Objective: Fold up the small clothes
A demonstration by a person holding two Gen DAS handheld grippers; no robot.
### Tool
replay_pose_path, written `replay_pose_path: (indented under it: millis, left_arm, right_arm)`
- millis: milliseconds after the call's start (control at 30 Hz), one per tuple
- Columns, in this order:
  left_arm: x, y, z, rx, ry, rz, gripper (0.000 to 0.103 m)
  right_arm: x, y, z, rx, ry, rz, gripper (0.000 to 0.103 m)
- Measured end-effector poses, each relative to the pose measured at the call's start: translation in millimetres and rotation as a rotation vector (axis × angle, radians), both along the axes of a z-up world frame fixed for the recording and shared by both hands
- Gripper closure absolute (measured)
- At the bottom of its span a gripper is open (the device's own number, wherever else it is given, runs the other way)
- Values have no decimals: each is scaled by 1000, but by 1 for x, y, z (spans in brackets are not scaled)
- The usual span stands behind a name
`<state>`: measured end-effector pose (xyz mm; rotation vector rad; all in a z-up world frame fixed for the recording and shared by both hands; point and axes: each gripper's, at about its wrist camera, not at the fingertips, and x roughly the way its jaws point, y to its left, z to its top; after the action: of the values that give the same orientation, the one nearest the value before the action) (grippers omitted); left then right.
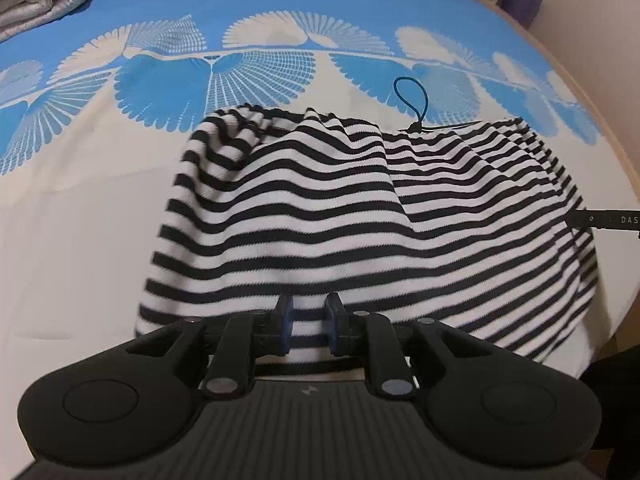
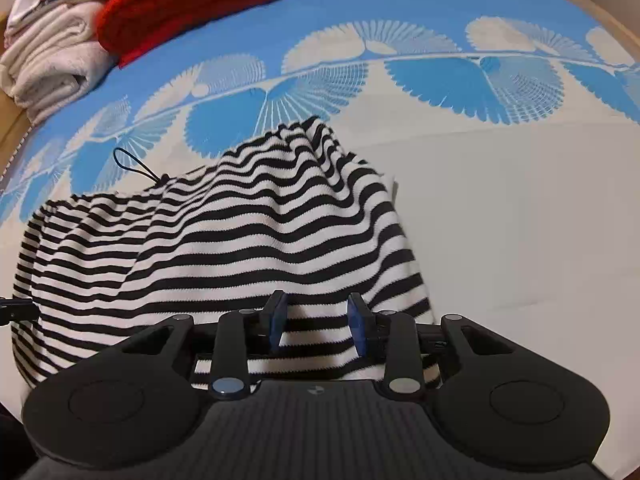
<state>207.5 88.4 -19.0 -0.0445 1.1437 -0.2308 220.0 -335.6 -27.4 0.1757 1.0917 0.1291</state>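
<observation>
A black-and-white striped garment (image 1: 320,208) lies rumpled on the blue-and-white patterned cloth (image 1: 80,200); it also shows in the right wrist view (image 2: 224,248). A dark cord loop (image 1: 412,96) sticks out at its far edge, also seen in the right wrist view (image 2: 132,164). My left gripper (image 1: 309,326) sits over the near hem with its jaws a small gap apart and striped fabric between the blue pads. My right gripper (image 2: 318,328) is open wider over the near hem at the garment's right side. A tip of the right gripper (image 1: 608,220) shows at the left view's right edge.
A red knitted item (image 2: 192,4) and folded white cloths (image 2: 52,60) lie at the far left of the surface. A wooden rim (image 1: 600,120) borders the right side. Plain white cloth (image 2: 520,220) stretches right of the garment.
</observation>
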Motion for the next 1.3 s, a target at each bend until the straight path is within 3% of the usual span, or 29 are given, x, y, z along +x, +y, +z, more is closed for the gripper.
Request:
replay_pose_path:
  millis: [367, 533, 633, 733, 867, 967, 1033, 1100, 1167, 1267, 1300]
  left_arm:
    - [35, -4, -10, 29, -9, 102, 82]
    - [58, 24, -11, 31, -62, 276, 82]
    - [72, 49, -20, 16, -50, 397, 86]
    - [82, 65, -31, -1, -22, 452, 88]
    - [85, 59, -22, 18, -62, 433, 87]
    - [82, 49, -7, -26, -125, 383, 81]
    - [85, 44, -13, -37, -100, 341, 72]
    - [85, 38, -18, -27, -56, 334, 72]
    - [80, 32, -6, -28, -102, 321, 72]
    - [59, 17, 25, -113, -179, 238, 67]
    - [54, 10, 30, -139, -180, 199, 57]
  right_arm:
    - [19, 5, -12, -59, 44, -24, 68]
    - [21, 0, -4, -63, -8, -66, 68]
    - [23, -9, -2, -81, -23, -117, 68]
    - [24, -21, -5, -80, 1, -161, 68]
    - [23, -25, -5, -82, -4, -165, 68]
    - [24, -24, -5, -95, -9, -148, 68]
    - [24, -23, -6, -103, 0, -146, 68]
    - [24, -22, -8, -118, 12, -151, 68]
    - [22, -23, -7, -135, 11, -162, 68]
    - [18, -28, -2, -123, -10, -174, 68]
    - [16, -29, 0, -118, -18, -176, 68]
